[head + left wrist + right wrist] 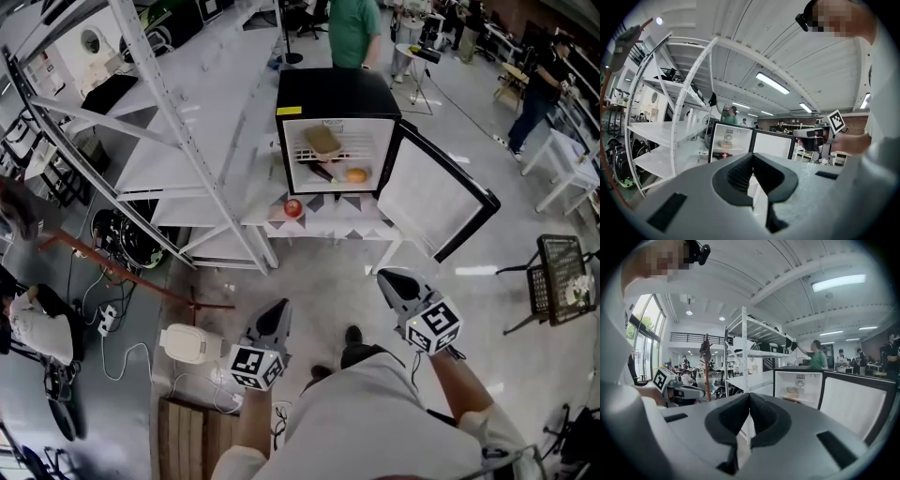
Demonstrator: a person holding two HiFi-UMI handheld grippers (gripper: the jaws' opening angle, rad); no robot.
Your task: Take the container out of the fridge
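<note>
Well ahead in the head view, the open fridge (336, 92) holds the container (322, 141) on its upper shelf (354, 150). Left gripper (752, 158) view: jaws together, empty. Right gripper (749, 397) view: jaws together too; unless opened, they'd probably shove the container back

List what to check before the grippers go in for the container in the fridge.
1. The fridge door stands open: ok.
2. The container is in view on the upper shelf, nothing in front: ok.
3. The left hand-held gripper is open for a grasp: not ok, shut and empty.
4. The right hand-held gripper is open: not ok, shut and empty.
5. Both are within reach of the fridge: not ok, well short, with floor between.
6. Lid is closed: cannot tell, too small.
</note>
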